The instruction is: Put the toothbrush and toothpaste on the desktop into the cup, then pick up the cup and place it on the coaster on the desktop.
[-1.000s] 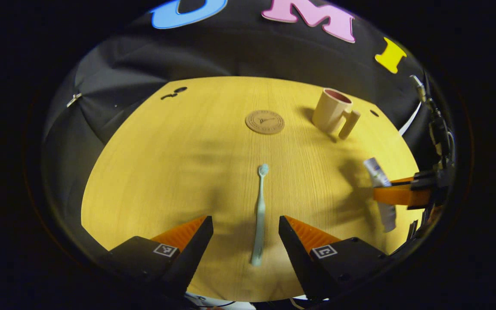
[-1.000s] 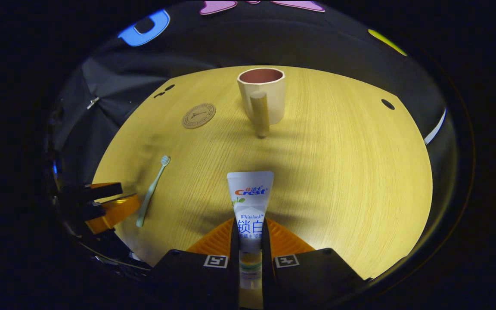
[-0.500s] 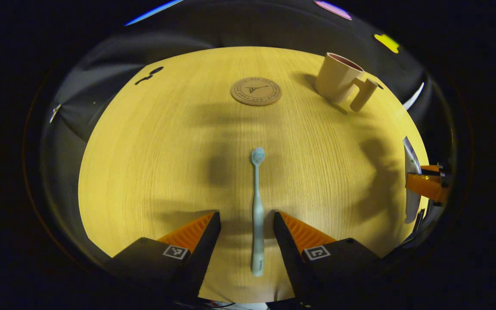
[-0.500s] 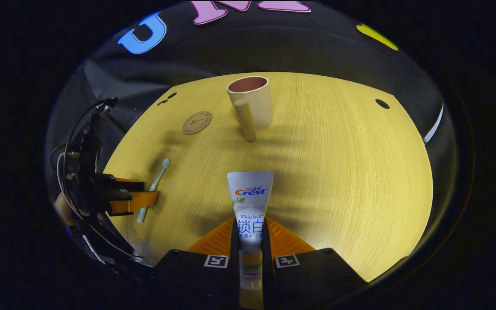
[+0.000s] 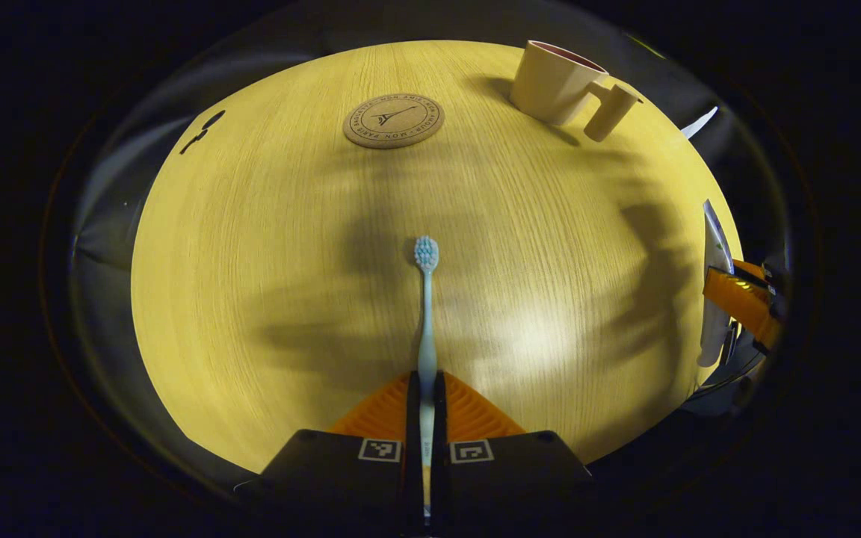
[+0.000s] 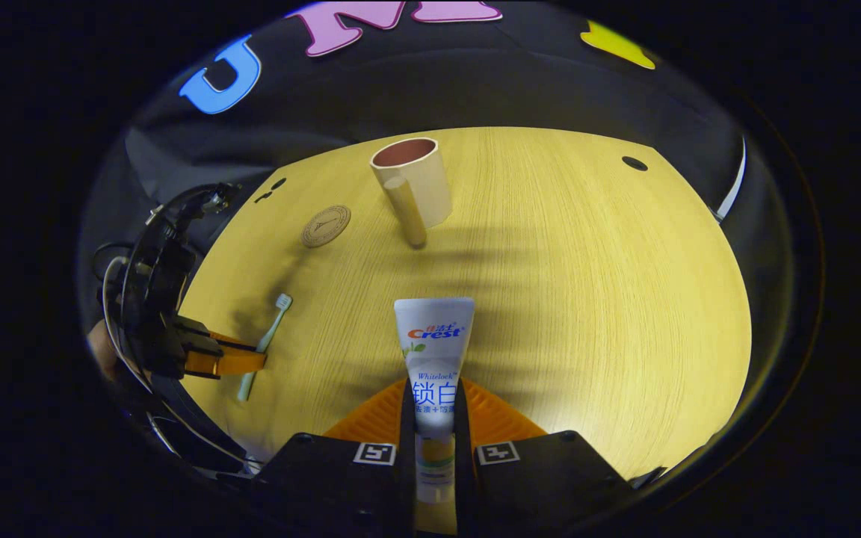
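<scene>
In the left gripper view my left gripper (image 5: 424,385) is shut on the handle of a pale blue-green toothbrush (image 5: 426,314), whose bristle head points away over the wooden desktop (image 5: 273,246). In the right gripper view my right gripper (image 6: 434,396) is shut on a white toothpaste tube (image 6: 433,351), held above the desktop (image 6: 610,276). The beige cup (image 6: 412,183) with a peg handle stands upright straight ahead of it; the same cup (image 5: 561,90) stands at the far right for the left gripper. The round cork coaster (image 5: 393,120) lies left of the cup. The left gripper (image 6: 240,362) shows at the left with the toothbrush (image 6: 264,344).
The right gripper (image 5: 741,306) and its toothpaste tube (image 5: 714,299) appear at the right edge of the left gripper view. Cables and a hand (image 6: 102,355) sit behind the left gripper. Small dark holes (image 6: 634,163) mark the desktop's far corners.
My left gripper lowered and shut on the toothbrush handle; a second ago its fingers stood open around it. My right gripper kept the toothpaste and turned slightly, shifting the cup leftward in its view.
</scene>
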`<state>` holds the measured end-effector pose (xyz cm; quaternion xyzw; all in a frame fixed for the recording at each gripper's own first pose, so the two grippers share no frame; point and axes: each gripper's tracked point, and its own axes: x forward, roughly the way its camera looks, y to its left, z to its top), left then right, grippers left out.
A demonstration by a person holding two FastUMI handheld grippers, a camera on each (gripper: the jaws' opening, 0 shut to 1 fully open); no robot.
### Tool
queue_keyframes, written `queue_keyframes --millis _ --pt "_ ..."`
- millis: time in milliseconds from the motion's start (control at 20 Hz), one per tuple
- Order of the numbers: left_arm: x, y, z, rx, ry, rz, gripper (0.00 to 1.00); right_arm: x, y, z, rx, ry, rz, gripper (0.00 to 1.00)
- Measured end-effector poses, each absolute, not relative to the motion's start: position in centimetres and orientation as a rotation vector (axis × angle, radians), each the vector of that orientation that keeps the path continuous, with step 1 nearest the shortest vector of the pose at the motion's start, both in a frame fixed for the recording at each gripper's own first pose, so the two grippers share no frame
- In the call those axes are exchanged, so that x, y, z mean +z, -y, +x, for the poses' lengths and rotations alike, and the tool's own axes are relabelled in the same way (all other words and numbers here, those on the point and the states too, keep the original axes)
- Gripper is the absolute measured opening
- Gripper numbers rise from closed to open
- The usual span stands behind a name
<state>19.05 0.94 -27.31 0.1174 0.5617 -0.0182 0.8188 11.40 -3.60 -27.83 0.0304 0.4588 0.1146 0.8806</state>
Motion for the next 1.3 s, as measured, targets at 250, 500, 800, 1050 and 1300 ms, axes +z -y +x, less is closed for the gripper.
queue_keyframes --millis 250,500,800,1050,1300 --pt "-27.1 -0.9 18.7 -0.031 -1.115 0.15 0.06 -27.1 4.5 11.6 0.217 -0.936 0.049 0.24" --pt "-25.3 -1.2 18.8 -0.012 -0.991 0.072 0.06 -25.2 4.5 13.4 0.215 -0.881 0.034 0.24" --pt "-21.3 -0.4 19.4 -0.019 -0.842 0.004 0.07 -20.4 2.7 18.1 0.239 -0.759 0.04 0.24" --pt "-16.7 0.8 21.0 -0.038 -0.692 -0.019 0.06 -15.3 1.0 23.3 0.278 -0.573 -0.029 0.24" --pt "-12.2 1.5 22.8 -0.047 -0.574 -0.05 0.06 -10.1 -1.8 28.9 0.314 -0.37 0.006 0.24"
